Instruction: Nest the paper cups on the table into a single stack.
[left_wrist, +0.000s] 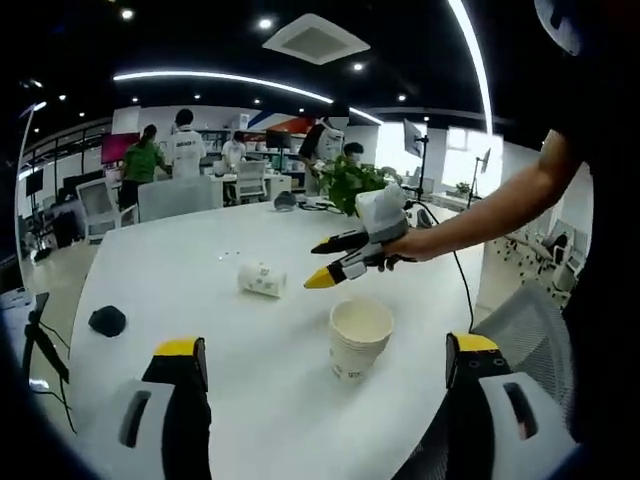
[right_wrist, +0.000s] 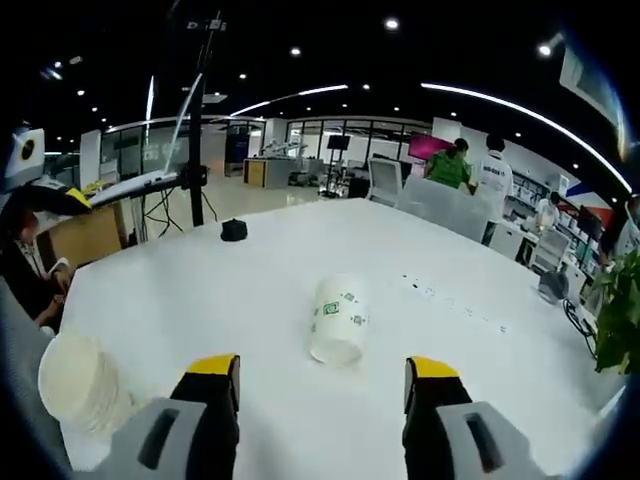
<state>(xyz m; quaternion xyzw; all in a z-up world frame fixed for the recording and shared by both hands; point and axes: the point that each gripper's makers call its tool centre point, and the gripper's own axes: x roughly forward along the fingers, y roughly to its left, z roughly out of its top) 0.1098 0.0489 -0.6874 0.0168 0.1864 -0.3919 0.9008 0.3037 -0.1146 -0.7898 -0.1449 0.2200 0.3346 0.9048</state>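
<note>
A stack of white paper cups (left_wrist: 358, 338) stands upright on the white table (left_wrist: 200, 270), just beyond my left gripper (left_wrist: 325, 350), whose jaws are wide open and hold nothing. A single printed cup (left_wrist: 262, 279) lies on its side further out. My right gripper (left_wrist: 325, 262), held by a hand, hovers open just right of that cup. In the right gripper view the lying cup (right_wrist: 337, 320) rests ahead of my right gripper (right_wrist: 323, 372), between its open jaws but apart from them. The stack (right_wrist: 80, 385) is at the lower left.
A small black object (left_wrist: 107, 320) (right_wrist: 233, 230) lies on the table away from the cups. A potted plant (left_wrist: 355, 183) stands at the table's far side. Office chairs (left_wrist: 178, 196), a tripod (right_wrist: 195, 150) and several people are beyond the table.
</note>
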